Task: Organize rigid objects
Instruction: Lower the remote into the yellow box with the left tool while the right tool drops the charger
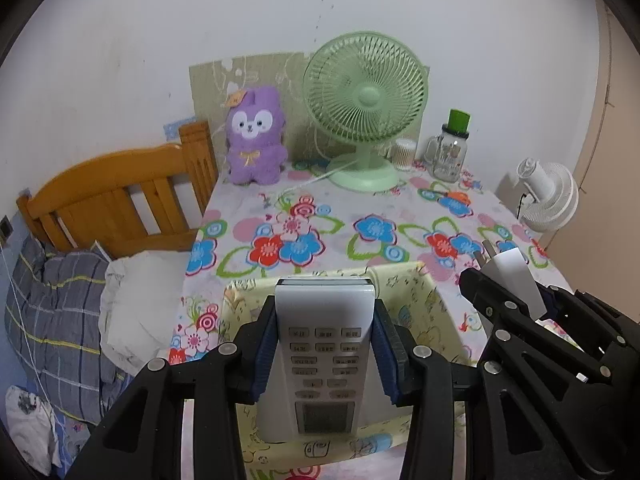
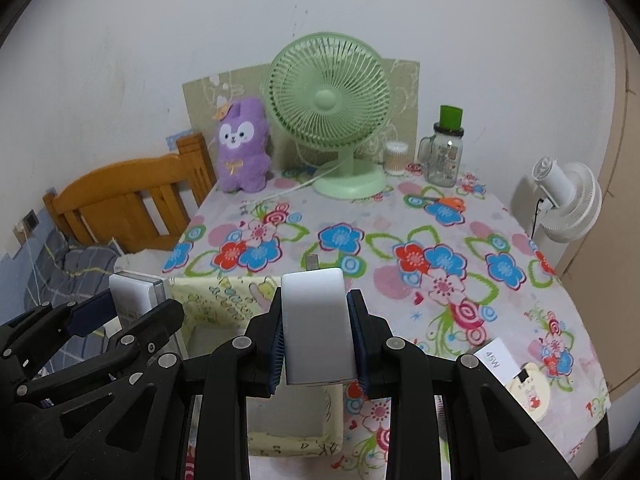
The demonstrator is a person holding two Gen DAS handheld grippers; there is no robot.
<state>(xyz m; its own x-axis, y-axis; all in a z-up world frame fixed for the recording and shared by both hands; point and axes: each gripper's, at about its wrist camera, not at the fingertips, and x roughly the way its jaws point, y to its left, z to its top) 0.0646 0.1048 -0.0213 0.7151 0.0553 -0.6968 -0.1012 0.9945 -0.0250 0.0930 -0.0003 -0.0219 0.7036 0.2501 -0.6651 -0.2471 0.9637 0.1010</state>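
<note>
We saw the left gripper [image 1: 325, 344] clamped on a white remote [image 1: 325, 356] — held above the yellow fabric box [image 1: 416, 304]. The right gripper [image 2: 319, 340] pinched a white charger [image 2: 316, 324], prongs forward, over that box's right side.

A small white box [image 2: 495, 361] lying on the floral tablecloth [image 2: 400, 240] reads "45W"; nothing else is legible.
</note>
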